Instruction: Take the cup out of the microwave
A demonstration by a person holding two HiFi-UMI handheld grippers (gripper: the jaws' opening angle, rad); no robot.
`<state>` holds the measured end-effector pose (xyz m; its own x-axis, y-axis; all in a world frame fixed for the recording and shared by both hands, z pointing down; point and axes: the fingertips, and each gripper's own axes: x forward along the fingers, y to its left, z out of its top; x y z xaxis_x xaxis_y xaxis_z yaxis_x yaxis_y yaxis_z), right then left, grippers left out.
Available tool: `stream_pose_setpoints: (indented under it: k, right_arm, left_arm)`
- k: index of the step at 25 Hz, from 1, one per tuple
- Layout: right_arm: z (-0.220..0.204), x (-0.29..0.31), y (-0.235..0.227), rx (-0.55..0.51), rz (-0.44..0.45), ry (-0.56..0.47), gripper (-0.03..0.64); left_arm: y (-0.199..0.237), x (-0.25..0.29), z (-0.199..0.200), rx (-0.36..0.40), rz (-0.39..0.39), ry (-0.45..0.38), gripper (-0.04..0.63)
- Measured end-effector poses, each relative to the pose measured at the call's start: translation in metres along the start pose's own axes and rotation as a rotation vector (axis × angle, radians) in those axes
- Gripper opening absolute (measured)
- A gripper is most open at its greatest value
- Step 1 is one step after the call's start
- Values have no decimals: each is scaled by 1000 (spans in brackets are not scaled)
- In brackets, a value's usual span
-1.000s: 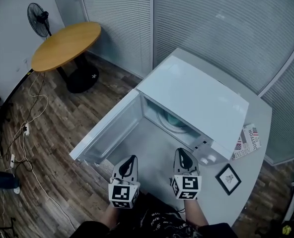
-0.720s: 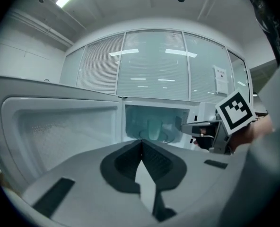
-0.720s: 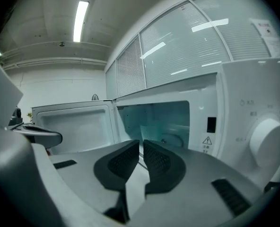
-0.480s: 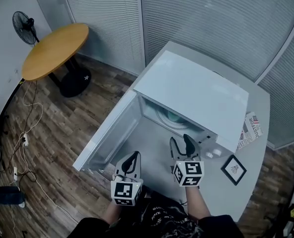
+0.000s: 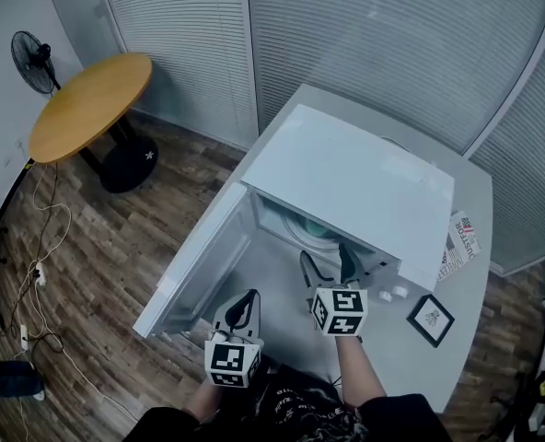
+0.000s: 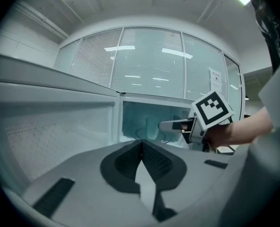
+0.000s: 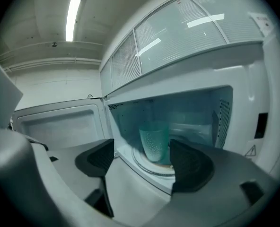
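1. A person stands before a boxy white microwave oven (image 5: 355, 191) on a pale grey counter (image 5: 461, 348), its white door (image 5: 194, 265) swung wide towards 8 o'clock in the head view.
2. The pale green, dotted, translucent plastic cup (image 7: 154, 143) stands upright on the round glass turntable (image 7: 147, 168) inside the cavity, touched by neither gripper.
3. The right gripper (image 5: 325, 256) is level with the oven mouth, at 6 o'clock of the cavity. Its jaws are apart and opening, with nothing clamped between them. In the right gripper view the cup shows through the gap, farther in.
4. The left gripper (image 5: 240, 309) hangs at 7 o'clock of the right one, nearer the person and beside the open door. Its jaws are pressed together and empty.
5. In the left gripper view the right gripper's marker cube sits at 2 o'clock, in front of the lit cavity.
6. On the counter, a small black-framed picture (image 5: 431, 319) lies at 4 o'clock of the oven and a printed magazine (image 5: 461, 245) at 3 o'clock.
7. A round wooden-topped table (image 5: 88, 106) and a black pedestal fan (image 5: 28, 63) stand on the plank floor at 10 o'clock.
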<state>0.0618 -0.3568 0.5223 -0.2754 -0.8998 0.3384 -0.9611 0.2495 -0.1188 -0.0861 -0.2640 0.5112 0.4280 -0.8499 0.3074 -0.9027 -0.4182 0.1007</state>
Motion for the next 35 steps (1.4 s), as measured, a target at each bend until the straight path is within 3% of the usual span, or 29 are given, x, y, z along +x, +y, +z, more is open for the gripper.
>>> stream_pose_setpoints:
  k: [9, 14, 35]
  right_arm:
    - [4, 37, -18, -12, -69, 30, 377]
    - [2, 59, -22, -6, -56, 49, 391]
    - [1, 107, -31, -31, -50, 71, 405]
  left_arm:
    - [2, 9, -13, -3, -25, 58, 8]
    - [9, 9, -20, 9, 7, 85, 8]
    - [-5, 1, -33, -11, -54, 122, 8]
